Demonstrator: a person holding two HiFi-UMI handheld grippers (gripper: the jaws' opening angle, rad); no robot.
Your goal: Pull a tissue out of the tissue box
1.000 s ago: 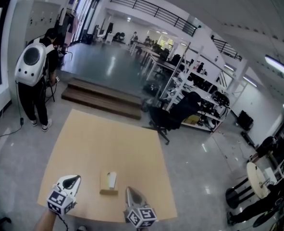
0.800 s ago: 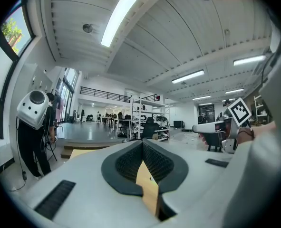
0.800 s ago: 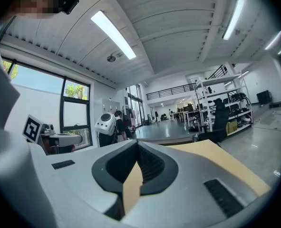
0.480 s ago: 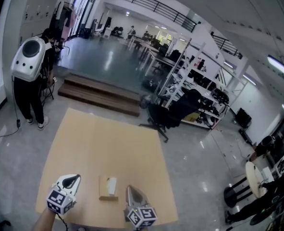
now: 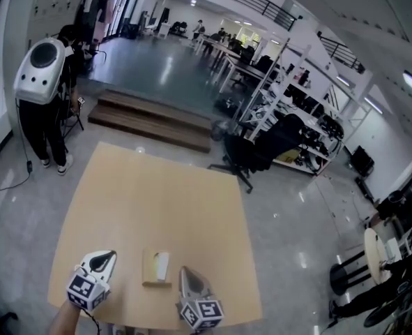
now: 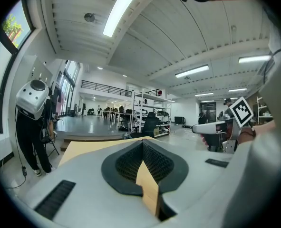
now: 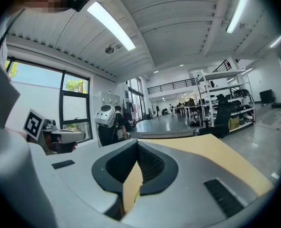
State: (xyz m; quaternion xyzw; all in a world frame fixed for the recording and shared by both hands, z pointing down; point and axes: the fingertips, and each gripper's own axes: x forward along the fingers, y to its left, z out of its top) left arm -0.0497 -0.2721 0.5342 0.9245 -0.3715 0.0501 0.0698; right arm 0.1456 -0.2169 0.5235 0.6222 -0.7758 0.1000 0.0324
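A tan tissue box [image 5: 156,267] with a white tissue showing at its top slot lies near the front edge of the wooden table [image 5: 157,201]. My left gripper [image 5: 107,257] hovers just left of the box, shut and empty; its closed tips [image 6: 142,142] point across the tabletop. Just right of the box and a little nearer the front edge, my right gripper [image 5: 184,271] is shut too, with nothing in it [image 7: 137,144]. Neither touches the box. The box is hidden in both gripper views.
A person with a white backpack [image 5: 42,82] stands beyond the table's far left corner. Wooden steps [image 5: 150,121], a black chair [image 5: 261,152] and shelving lie behind the table. A round table [image 5: 376,253] stands at the right.
The head view has tilted a little, so the table and box sit slightly differently in it. Both grippers stay on either side of the box, jaws unchanged.
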